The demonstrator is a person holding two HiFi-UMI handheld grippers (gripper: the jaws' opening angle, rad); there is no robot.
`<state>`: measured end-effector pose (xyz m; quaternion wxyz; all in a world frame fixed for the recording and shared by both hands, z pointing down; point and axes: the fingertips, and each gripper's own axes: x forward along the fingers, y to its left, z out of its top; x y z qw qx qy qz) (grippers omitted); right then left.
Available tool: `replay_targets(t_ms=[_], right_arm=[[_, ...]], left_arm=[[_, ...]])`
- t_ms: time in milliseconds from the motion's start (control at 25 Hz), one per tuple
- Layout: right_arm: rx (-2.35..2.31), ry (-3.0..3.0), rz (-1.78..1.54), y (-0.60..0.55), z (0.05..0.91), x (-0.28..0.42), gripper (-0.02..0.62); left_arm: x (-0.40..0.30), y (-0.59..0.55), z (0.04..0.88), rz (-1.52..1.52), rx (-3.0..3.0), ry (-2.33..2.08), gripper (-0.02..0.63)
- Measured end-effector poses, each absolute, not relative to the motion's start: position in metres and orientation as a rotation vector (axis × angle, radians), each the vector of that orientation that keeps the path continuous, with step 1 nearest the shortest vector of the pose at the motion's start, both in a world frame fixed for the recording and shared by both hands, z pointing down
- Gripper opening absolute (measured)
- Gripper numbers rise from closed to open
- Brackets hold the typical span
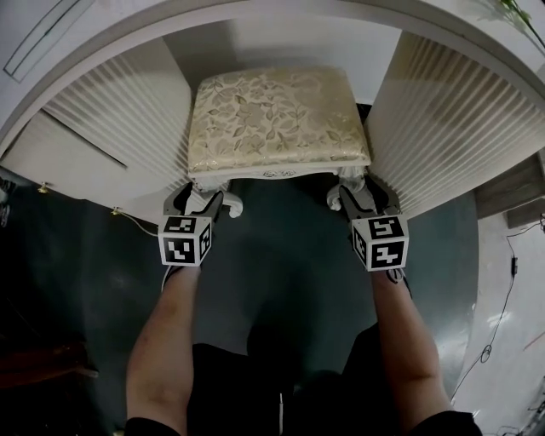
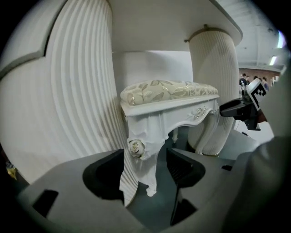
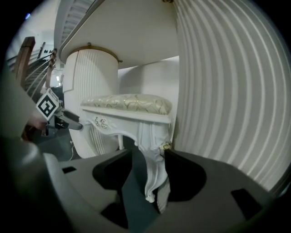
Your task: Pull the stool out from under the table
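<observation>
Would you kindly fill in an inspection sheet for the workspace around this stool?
Surface: dark floor.
Job's things: cushioned stool, tucked under the white table, between its two fluted pedestals.
Clutter: nothing seen.
Grippers: left hand-held gripper open, with the stool's left front leg between its jaws; right hand-held gripper open, with the right front leg between its jaws.
Cables: a thin cable on the floor at the left, another cable at the right.
Surroundings: people far off in the left gripper view; a wooden rail in the right gripper view.
</observation>
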<state>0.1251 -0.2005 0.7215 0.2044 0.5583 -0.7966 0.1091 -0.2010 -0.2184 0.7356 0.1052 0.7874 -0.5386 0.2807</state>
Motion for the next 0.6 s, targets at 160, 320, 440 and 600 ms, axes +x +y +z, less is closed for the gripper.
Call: replay_targets(t_ms=[160,320,440,600], right_arm=[[1.582,-2.200,0.330,-0.200,0.724,0.133,0.262],[1.550,-2.243,0.332,-0.204,0.727,0.128,0.268],[1.568,-2.234,0.305,-0.208,0.729,0.128,0.267],[1.566,-2.254,0.326,-0.208,0.734,0.126,0.254]], left_arm=[[-0.190,-0.230,0.739,0.827,2.346,-1.572,0.305],[-0.189,-0.234,0.741,0.785,2.358,-1.563,0.314],[-0.190,-0.237,0.742,0.729,2.349,-1.547,0.282],[-0.190,-0.238,0.741,0.673,2.308,-1.520,0.276]])
